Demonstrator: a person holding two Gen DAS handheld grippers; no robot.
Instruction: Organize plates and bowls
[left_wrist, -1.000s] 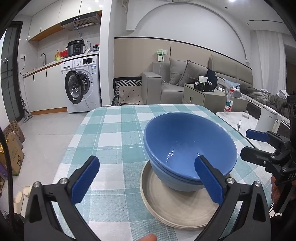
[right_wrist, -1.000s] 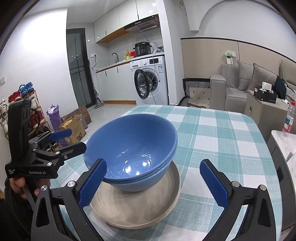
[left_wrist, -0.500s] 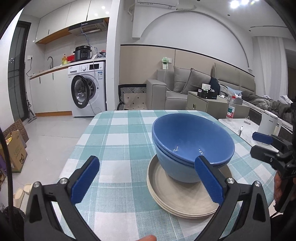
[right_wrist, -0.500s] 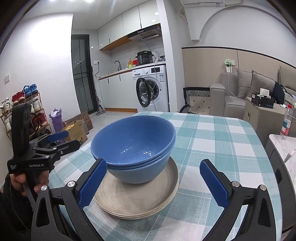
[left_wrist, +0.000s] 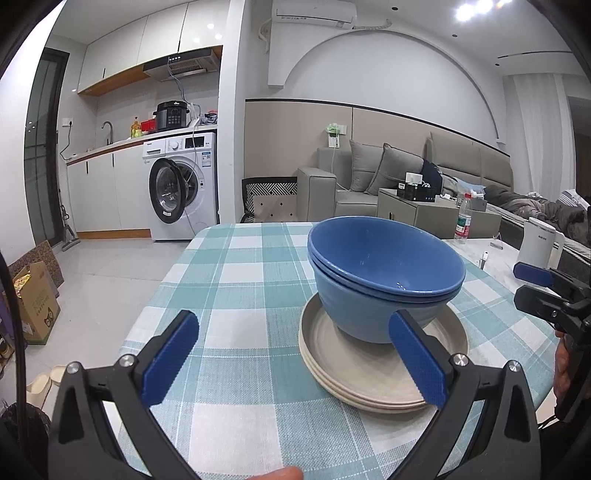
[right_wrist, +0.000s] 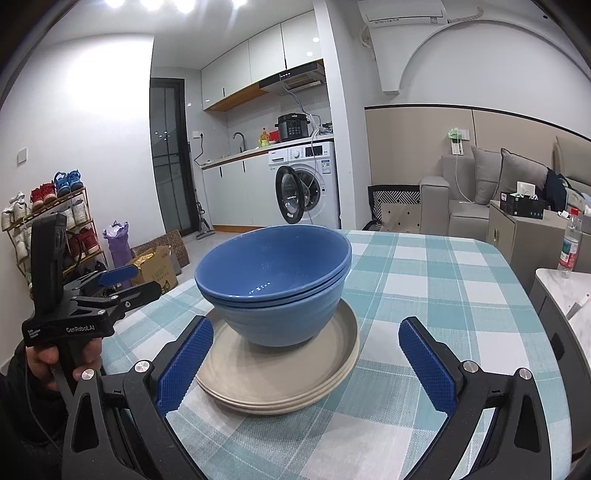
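- Both tongs stand released: your left tongs (left_wrist: 293, 356) spread wide with nothing between the blue pads, your right tongs (right_wrist: 306, 363) likewise spread and empty.
- Pictured at the near part of the table (left_wrist: 236, 280), under its teal-and-white checked cloth: two nested blue bowls (left_wrist: 384, 273) sitting on a stack of beige plates (left_wrist: 369, 376).
- From the right wrist view, the bowls (right_wrist: 277, 280) sit toward the far side of the plates (right_wrist: 280, 376) rather than dead centre, and the rims look slightly tilted.
- You hold each tool low and just short of the stack, one on either side; your hand (right_wrist: 55, 363) grips the left tool's handle.
- Judged from how things lie, the stacking looks complete.
- Risk one: a pad swung inward could clip the plate rim and slide the whole pile across the cloth, since nothing anchors it.
- Risk two: a knock to the upper bowl's rim could rock it in the lower one; the off-centre seat leaves little margin on the far side.
- Risk three: the stack sits near the table's front edge, so a nudge toward you might carry it over.
- Beyond the table, a washing machine (left_wrist: 181, 192) with its door ajar and a grey sofa (left_wrist: 369, 177) fill the room.
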